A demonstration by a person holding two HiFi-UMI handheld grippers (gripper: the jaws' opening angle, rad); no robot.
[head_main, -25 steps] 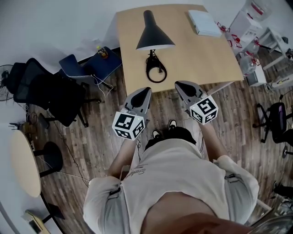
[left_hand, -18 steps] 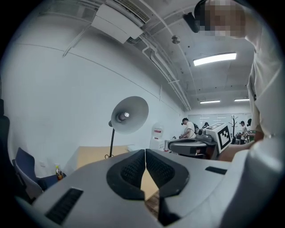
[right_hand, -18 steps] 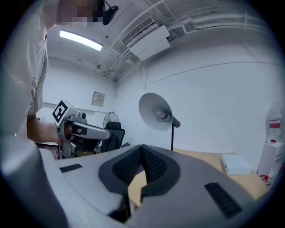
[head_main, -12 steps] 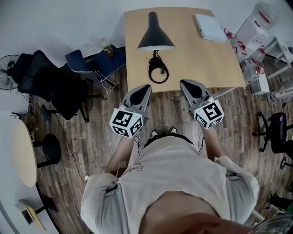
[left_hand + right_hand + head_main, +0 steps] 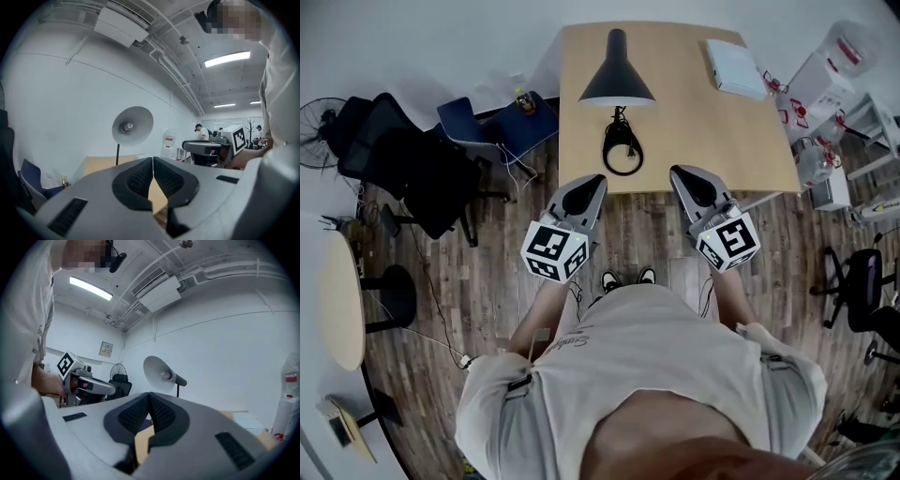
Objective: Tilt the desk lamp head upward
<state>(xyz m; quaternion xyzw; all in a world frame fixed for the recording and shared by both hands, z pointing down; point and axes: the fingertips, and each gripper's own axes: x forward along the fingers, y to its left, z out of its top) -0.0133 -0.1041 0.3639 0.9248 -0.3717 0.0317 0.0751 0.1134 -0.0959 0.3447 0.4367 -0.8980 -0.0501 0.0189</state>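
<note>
The view has swung a little since a second ago: the table [image 5: 703, 122] now sits squarer in the head view, and the person's shoes [image 5: 623, 278] show more clearly below the grippers. Both grippers hold much the same pose as before, side by side and short of the table's near edge, over plank flooring.

The left gripper [image 5: 593, 180] has its jaws pressed together with nothing between them. Its own view shows the dark, dimpled pads [image 5: 140, 176] meeting along a straight seam inside a smooth grey shell. The right gripper [image 5: 680, 173] matches it, jaws closed on nothing, with the same textured pads [image 5: 161, 413] touching.

The lamp [image 5: 617, 75] stands toward the far side of the pale wood tabletop, well apart from both grippers. From above, its head is a matte black cone flaring to a wide round rim. From the gripper views the cone's mouth faces the cameras, pale inside with the bulb at the centre, on a thin dark stem. A black cord [image 5: 622, 150] lies coiled in a loop just in front of it. A flat white box [image 5: 736, 67] rests at the far right corner.
</note>
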